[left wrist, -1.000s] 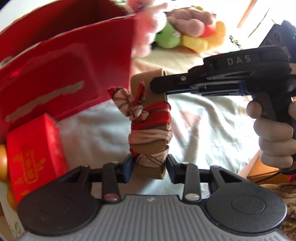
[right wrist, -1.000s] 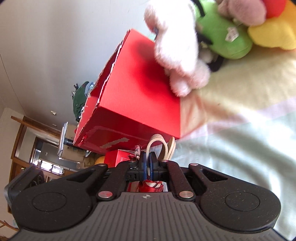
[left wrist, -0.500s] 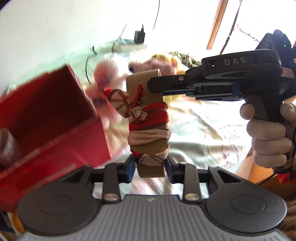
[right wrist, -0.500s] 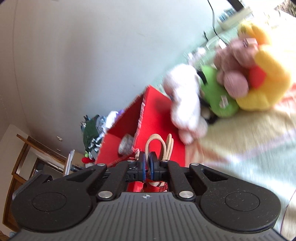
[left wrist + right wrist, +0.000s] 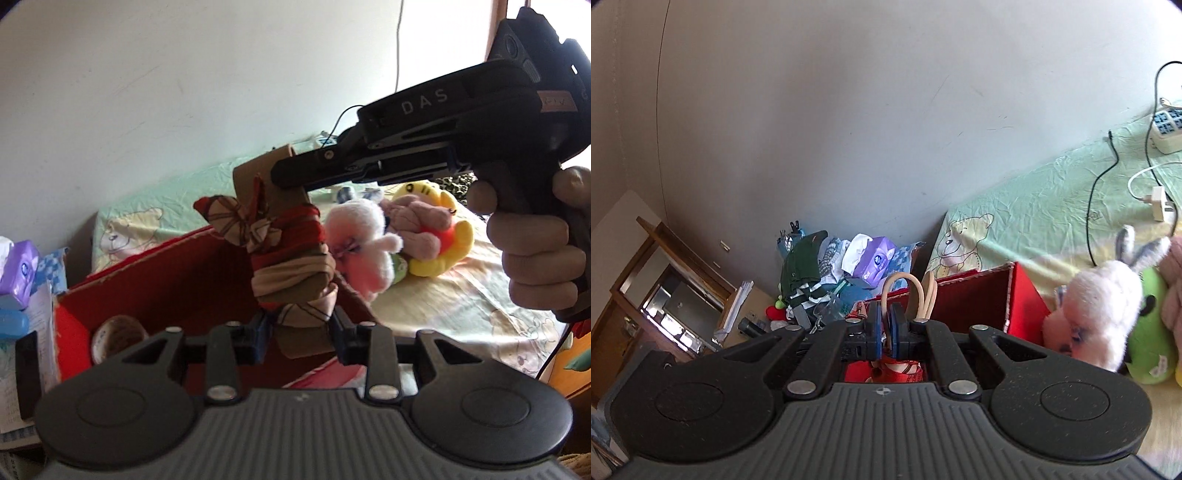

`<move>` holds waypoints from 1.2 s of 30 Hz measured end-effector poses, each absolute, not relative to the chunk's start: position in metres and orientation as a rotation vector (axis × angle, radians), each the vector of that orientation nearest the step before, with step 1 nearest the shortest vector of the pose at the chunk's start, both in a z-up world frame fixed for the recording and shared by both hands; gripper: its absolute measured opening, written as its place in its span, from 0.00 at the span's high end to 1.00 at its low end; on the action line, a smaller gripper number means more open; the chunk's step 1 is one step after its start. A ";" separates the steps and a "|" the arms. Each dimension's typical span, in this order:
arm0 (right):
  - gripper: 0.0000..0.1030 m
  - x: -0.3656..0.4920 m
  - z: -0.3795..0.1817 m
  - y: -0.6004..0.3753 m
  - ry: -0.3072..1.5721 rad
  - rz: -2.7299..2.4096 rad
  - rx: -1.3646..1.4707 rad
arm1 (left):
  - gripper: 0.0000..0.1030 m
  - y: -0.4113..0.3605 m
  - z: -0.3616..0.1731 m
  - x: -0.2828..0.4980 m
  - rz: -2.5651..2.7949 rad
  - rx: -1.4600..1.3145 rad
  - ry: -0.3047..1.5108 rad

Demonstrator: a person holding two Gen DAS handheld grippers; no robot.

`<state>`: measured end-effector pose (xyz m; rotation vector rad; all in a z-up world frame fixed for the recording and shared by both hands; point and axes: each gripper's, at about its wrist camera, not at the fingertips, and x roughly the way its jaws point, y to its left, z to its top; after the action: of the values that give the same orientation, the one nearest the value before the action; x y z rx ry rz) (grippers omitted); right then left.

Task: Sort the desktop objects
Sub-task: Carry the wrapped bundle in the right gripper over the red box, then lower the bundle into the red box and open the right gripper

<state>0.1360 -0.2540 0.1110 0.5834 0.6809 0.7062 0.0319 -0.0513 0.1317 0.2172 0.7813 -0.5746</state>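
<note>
Both grippers grasp the bundle: left gripper (image 5: 298, 334) clamps its base, right gripper (image 5: 280, 173) pinches its top, steadying it above the red box (image 5: 162, 280)

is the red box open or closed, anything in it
Open. The left wrist view looks down past the red box's torn top edge into its inside, where a roll of tape lies near one corner. The rest of its floor is hidden.

Bed (image 5: 1041, 206) with bear-print sheet carries red box (image 5: 155, 280), plush toys (image 5: 391, 243), power strip (image 5: 1167, 129).
</note>
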 end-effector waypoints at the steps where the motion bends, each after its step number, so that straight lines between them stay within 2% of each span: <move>1: 0.94 0.144 0.111 -0.243 0.695 0.710 0.563 | 0.66 -0.044 0.129 0.038 -0.562 0.211 0.792; 12: 0.95 0.206 0.062 -0.163 0.921 0.692 0.522 | 0.66 0.013 0.080 0.083 -0.478 0.138 0.957; 24: 0.95 0.245 0.009 -0.120 1.115 0.683 0.494 | 0.66 0.028 0.032 0.119 -0.392 0.137 1.139; 36: 0.93 0.260 -0.019 -0.113 1.209 0.690 0.508 | 0.67 0.024 0.021 0.125 -0.332 0.162 1.195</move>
<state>0.2605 -0.1133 -0.0189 0.5080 1.2093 0.6905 0.1248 0.0237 0.0208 0.1625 1.1949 -0.3321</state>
